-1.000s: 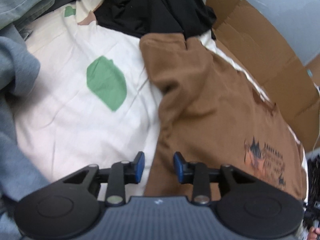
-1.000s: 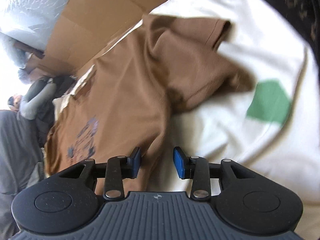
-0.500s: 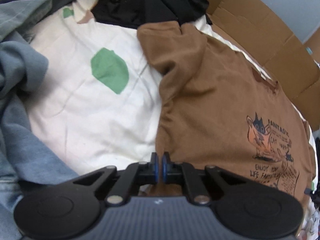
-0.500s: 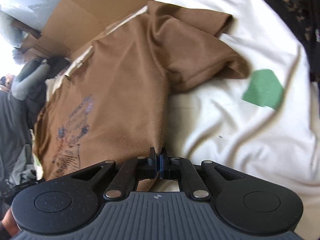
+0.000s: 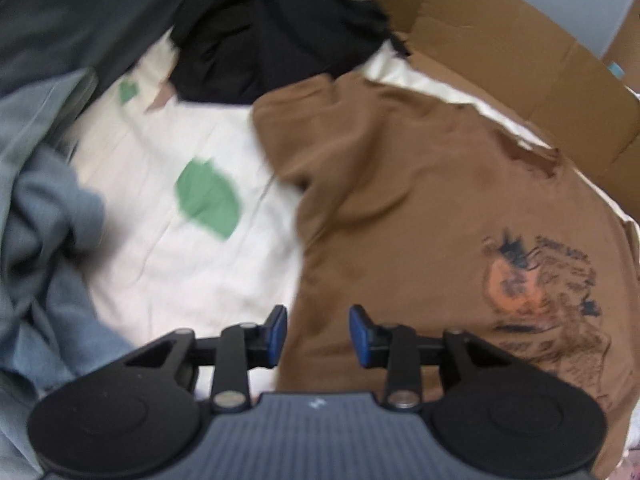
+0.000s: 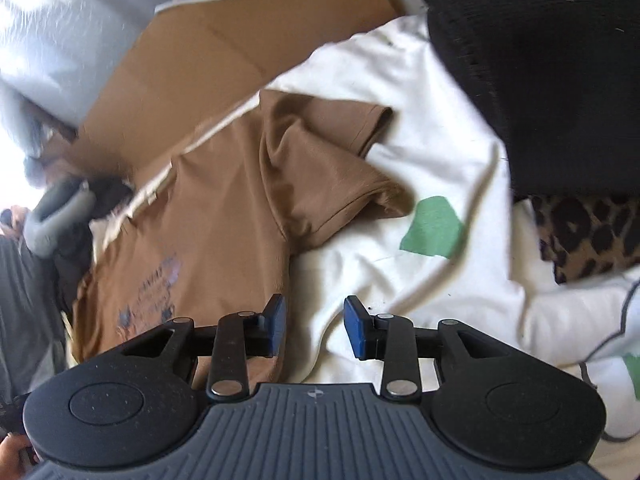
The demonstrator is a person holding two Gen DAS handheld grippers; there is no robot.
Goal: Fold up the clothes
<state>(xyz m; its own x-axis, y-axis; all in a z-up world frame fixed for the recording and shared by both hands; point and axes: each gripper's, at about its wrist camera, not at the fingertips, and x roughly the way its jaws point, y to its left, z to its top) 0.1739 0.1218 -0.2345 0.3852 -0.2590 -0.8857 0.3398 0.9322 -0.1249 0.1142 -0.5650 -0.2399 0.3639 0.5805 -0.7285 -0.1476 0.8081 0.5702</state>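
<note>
Left wrist view, left tool [image 5: 317,335] just reopened, gaping empty above brown T-shirt [image 5: 420,208] edge, cream sheet [image 5: 160,240] beside.

Soft daylight; left view motion-blurred, right view overexposed at left edge; fisheye bending.

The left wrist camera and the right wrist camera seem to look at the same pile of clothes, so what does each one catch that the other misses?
Only the left wrist view shows the blue-grey garment bunched at the left edge, and the left gripper, jaws apart with nothing between them.

Only the right wrist view shows the leopard-print fabric, a crinkled plastic sheet, and the right gripper, also open and empty.

Both show the brown T-shirt with its printed graphic, the white sheet with green patches, black clothing and cardboard.
</note>
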